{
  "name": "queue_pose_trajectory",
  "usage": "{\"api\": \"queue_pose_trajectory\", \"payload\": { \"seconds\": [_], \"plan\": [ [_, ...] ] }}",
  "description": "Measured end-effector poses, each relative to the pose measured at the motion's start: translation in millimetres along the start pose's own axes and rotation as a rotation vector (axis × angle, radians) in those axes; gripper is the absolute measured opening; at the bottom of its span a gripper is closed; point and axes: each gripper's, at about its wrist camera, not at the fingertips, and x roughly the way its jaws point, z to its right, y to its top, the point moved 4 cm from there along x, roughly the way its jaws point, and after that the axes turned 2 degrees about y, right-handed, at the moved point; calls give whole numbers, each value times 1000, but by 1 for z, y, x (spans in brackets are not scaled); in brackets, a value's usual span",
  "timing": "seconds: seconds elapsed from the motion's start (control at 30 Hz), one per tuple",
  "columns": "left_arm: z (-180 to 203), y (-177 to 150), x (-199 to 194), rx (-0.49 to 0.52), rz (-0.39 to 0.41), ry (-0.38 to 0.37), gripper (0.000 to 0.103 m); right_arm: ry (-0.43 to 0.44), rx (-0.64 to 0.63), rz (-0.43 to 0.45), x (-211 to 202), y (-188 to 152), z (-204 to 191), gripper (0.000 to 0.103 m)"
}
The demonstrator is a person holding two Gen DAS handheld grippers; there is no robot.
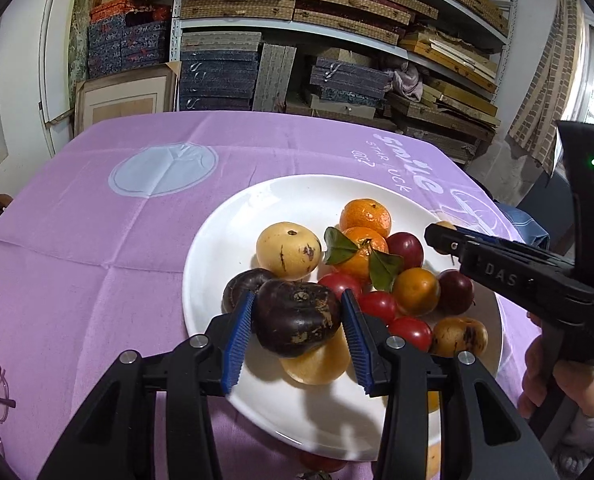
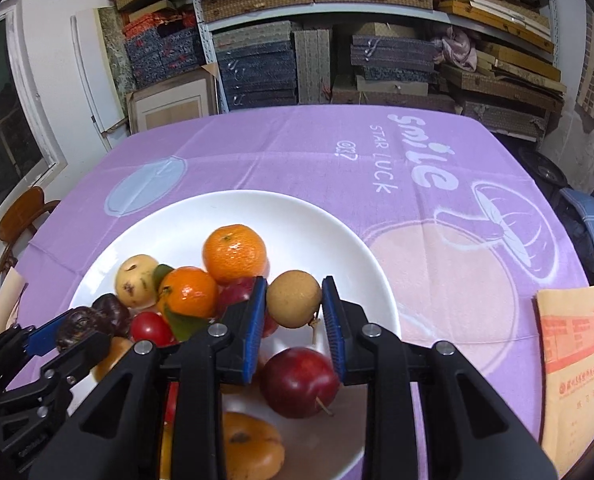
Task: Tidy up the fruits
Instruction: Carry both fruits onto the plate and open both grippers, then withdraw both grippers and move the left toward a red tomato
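A white plate [image 1: 217, 248] [image 2: 317, 232] on the purple tablecloth holds several fruits: mandarins [image 1: 365, 214], a yellow fruit [image 1: 287, 250], red plums and small tomatoes [image 1: 377, 304]. My left gripper [image 1: 297, 300] is shut on a dark purple fruit [image 1: 297, 320], held above the plate's near side. The right wrist view shows that left gripper [image 2: 63, 326] at lower left. My right gripper [image 2: 295, 284] is shut on a small round tan fruit [image 2: 293, 298] above a red plum [image 2: 299, 382]. In the left wrist view the right gripper [image 1: 437, 234] hangs over the plate's right edge.
A brown paper envelope [image 2: 573, 360] lies on the cloth at the right. Shelves packed with boxes [image 2: 337, 40] stand behind the table. A wooden chair [image 2: 21, 216] is at the left, and blue fabric [image 2: 593, 220] sits off the right edge. A person's hand [image 1: 557, 376] grips the right tool.
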Motion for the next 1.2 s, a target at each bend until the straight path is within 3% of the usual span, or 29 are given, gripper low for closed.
{"api": "queue_pose_trajectory", "payload": {
  "seconds": [0.03,0.17,0.23,0.33,0.4,0.47,0.7,0.83,1.0,1.2],
  "plan": [
    [0,0,0,0,3,0,50,2,4,-2,1,-1,3,29],
    [-7,0,-7,-15,22,6,63,-8,6,32,-7,-2,6,47],
    [-10,1,-12,-23,28,7,67,-10,7,58,-16,-1,6,47],
    [-16,2,-26,-25,49,19,71,3,5,108,-41,-1,4,48],
    [-22,1,-38,-26,63,27,75,0,-5,156,-62,-5,0,53],
    [-30,-2,-50,-29,75,45,76,0,-14,207,-86,-11,-4,64],
    [-51,-32,-80,-34,90,101,83,28,3,288,-145,-58,-8,76],
    [-46,-55,-85,1,76,111,83,-1,27,304,-158,-93,-2,88],
    [-31,-73,-81,36,45,87,83,-11,39,288,-160,-127,3,89],
    [-15,-82,-66,72,9,64,83,9,73,286,-158,-132,11,89]
  ]
}}
